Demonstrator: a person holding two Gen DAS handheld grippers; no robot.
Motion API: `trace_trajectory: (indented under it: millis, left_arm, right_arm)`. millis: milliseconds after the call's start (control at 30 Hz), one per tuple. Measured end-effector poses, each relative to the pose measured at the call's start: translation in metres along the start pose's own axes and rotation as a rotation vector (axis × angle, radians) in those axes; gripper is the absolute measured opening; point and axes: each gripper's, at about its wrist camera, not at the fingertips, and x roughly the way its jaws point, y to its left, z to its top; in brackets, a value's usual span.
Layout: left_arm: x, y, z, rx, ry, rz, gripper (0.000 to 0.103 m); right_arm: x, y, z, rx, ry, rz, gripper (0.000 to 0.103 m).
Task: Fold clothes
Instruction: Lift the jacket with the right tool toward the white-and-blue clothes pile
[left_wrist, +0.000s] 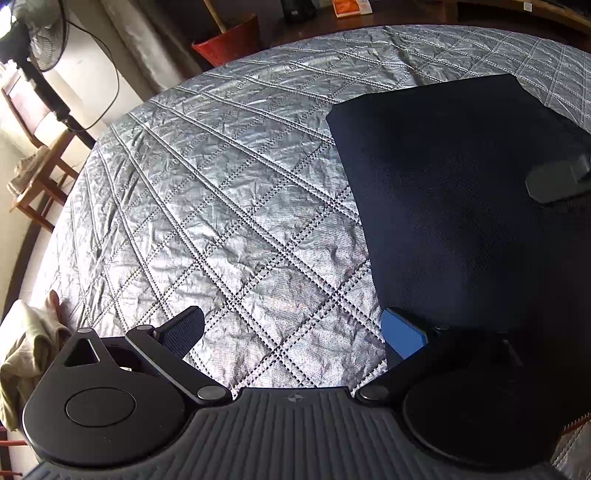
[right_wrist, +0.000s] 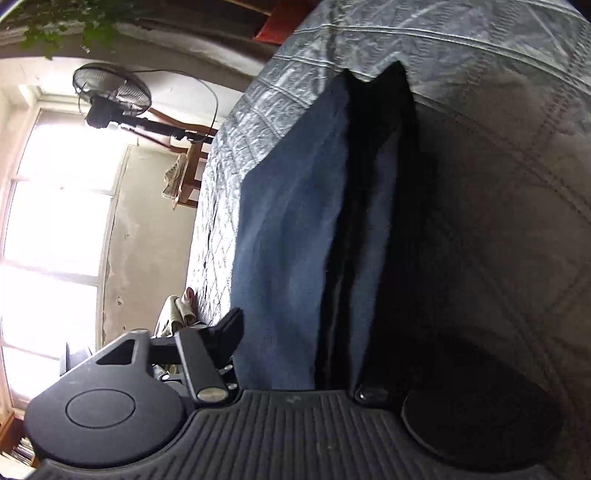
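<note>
The left tongs (left_wrist: 295, 332) stand wide apart over the quilt (left_wrist: 221, 192), gripping nothing; the blue-padded finger (left_wrist: 404, 338) sits at the near left edge of the folded dark cloth (left_wrist: 454, 206). The right tongs (right_wrist: 310, 343) are partly apart, tilted on their side, straddling the cloth's (right_wrist: 288, 236) near edge; only one finger (right_wrist: 231, 330) shows, and whether it presses the fabric I cannot tell. The cloth lies flat on the bed, with bare quilt wide on its left and beyond. A fan (left_wrist: 46, 40) and chair (left_wrist: 40, 177) stand off the bed's far-left edge.
</note>
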Motion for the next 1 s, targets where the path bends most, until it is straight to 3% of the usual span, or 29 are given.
trace_trajectory:
  millis: [100, 167, 200, 233, 300, 333, 567, 800, 1000]
  left_arm:
    - [0.000, 0.000, 0.000, 0.002, 0.001, 0.000, 0.103]
    - [0.000, 0.000, 0.001, 0.002, 0.001, -0.001, 0.103]
    - [0.000, 0.000, 0.001, 0.002, 0.002, -0.002, 0.103]
    - [0.000, 0.000, 0.001, 0.002, 0.002, -0.002, 0.103]
    - [0.000, 0.000, 0.001, 0.002, 0.002, -0.003, 0.103]
    - [0.000, 0.000, 0.001, 0.003, 0.002, -0.004, 0.103]
    - [0.002, 0.003, 0.003, -0.007, 0.014, -0.017, 0.103]
    - [-0.001, 0.016, 0.012, -0.072, 0.019, -0.079, 0.103]
    - [-0.011, 0.024, 0.018, -0.137, -0.022, -0.091, 0.103]
  right_arm:
    - [0.005, 0.013, -0.011, -0.076, -0.017, -0.012, 0.086]
    - [0.007, 0.017, -0.015, -0.094, -0.019, -0.022, 0.085]
    - [0.007, 0.017, -0.014, -0.067, -0.025, -0.034, 0.077]
    - [0.006, 0.018, -0.014, -0.063, -0.028, -0.064, 0.055]
    - [0.006, 0.014, -0.015, -0.058, -0.032, -0.112, 0.024]
    - [0.005, 0.010, -0.016, -0.043, -0.032, -0.105, 0.019]
    - [0.009, 0.006, -0.031, 0.028, -0.065, -0.023, 0.010]
    - [-0.009, 0.000, -0.067, 0.163, -0.200, 0.142, 0.008]
    - [-0.029, 0.015, -0.090, 0.198, -0.322, 0.192, 0.008]
